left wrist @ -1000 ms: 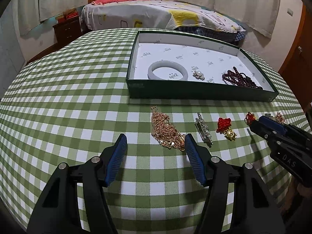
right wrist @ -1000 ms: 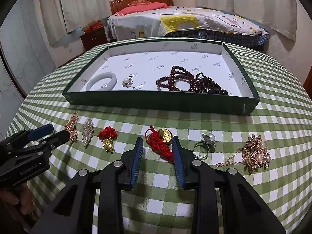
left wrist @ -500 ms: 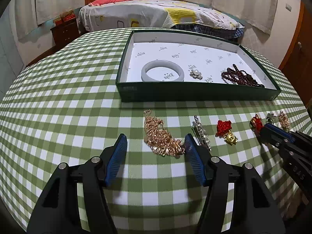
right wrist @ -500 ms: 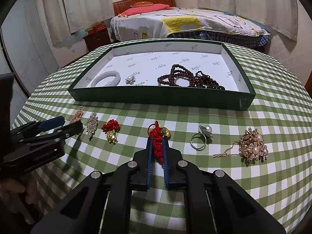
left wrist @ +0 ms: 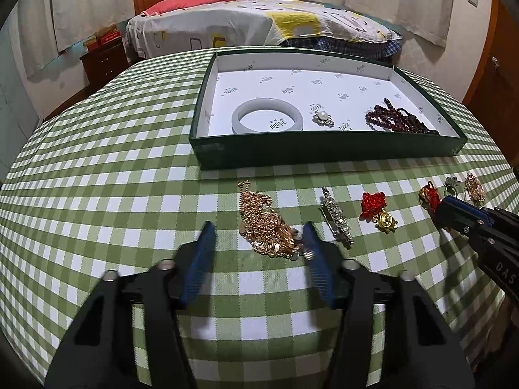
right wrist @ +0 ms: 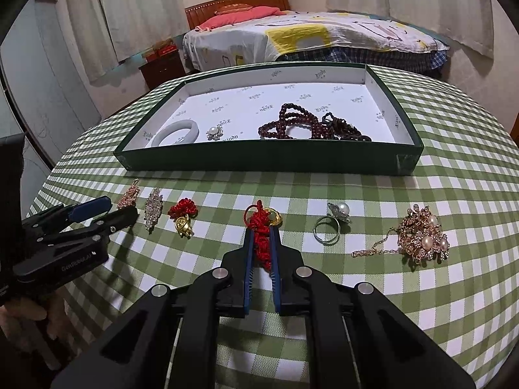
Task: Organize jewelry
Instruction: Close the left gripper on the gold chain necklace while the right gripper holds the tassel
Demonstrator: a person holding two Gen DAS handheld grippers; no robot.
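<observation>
A green tray (left wrist: 324, 152) (right wrist: 259, 162) holds a white bangle (left wrist: 267, 120), a pearl brooch (left wrist: 322, 119) and dark red beads (right wrist: 298, 126). On the checked cloth lie a gold chain (left wrist: 266, 223), a crystal brooch (left wrist: 335, 214), a red knot with a gold charm (left wrist: 376, 209) and a red corded charm (right wrist: 261, 230). My left gripper (left wrist: 259, 230) is open, its fingers on either side of the gold chain's near end. My right gripper (right wrist: 260, 231) is shut on the red corded charm, which still rests on the cloth.
A pearl ring (right wrist: 334, 223) and a gold pearl cluster with chain (right wrist: 421, 240) lie right of the right gripper. The round table's edge curves close in front. A bed (right wrist: 308, 35) and a nightstand (left wrist: 103, 61) stand behind the table.
My right gripper has closed on the red corded charm. My left gripper has moved forward around the gold chain and stays open.
</observation>
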